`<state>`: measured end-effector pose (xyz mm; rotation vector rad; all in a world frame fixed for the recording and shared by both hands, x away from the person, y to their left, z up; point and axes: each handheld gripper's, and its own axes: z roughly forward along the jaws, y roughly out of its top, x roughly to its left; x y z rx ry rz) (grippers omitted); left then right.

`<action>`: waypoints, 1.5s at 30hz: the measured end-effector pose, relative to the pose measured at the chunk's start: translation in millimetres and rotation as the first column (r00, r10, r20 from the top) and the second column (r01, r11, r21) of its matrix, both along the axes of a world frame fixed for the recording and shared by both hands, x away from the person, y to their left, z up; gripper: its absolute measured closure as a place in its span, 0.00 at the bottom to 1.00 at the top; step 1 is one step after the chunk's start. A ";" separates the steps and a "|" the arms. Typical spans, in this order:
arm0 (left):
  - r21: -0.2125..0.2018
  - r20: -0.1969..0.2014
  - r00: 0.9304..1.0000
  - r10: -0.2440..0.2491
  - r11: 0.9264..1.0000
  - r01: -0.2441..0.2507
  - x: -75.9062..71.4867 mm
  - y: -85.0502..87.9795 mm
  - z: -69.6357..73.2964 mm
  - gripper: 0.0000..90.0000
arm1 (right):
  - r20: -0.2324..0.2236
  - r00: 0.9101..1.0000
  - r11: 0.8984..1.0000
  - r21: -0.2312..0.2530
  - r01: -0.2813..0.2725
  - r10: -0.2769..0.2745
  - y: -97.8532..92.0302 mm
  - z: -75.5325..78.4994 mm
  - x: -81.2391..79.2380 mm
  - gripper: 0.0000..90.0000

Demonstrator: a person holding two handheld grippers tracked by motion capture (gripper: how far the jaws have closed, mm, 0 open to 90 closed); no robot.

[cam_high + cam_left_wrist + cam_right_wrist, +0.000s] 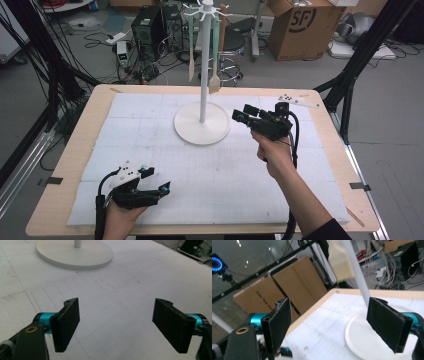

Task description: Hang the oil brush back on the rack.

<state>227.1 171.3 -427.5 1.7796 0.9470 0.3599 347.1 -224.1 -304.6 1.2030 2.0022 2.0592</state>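
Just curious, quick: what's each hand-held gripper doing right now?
Left hand-held gripper: open, holding nothing.
Right hand-held gripper: open, holding nothing.

Black grippers (152,181), teal joints, cables

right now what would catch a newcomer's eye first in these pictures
The tall white stand at the far middle of the white mat, with a wooden spatula and other utensils hanging from its top hooks. Next, the right gripper, held up beside the stand's round base with open jaws holding nothing. The left gripper rests low at the mat's near edge, also open.
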 end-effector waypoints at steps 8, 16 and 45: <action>0.005 0.000 1.000 -0.002 1.000 0.002 -0.2 -1.1 0.2 0.25 | -0.024 0.999 0.999 -0.023 -0.033 0.033 -5.5 -25.3 -18.7 0.21; 0.007 -0.003 1.000 0.002 1.000 -0.002 -0.3 -0.7 -0.4 0.25 | -0.057 0.998 0.997 -0.070 -0.043 0.039 -13.1 -47.5 -31.5 0.18; -0.032 0.019 0.999 -0.029 0.999 0.030 -2.3 -6.4 0.7 0.24 | 0.054 0.998 0.963 -0.270 0.006 0.009 -32.3 -89.4 -86.1 0.18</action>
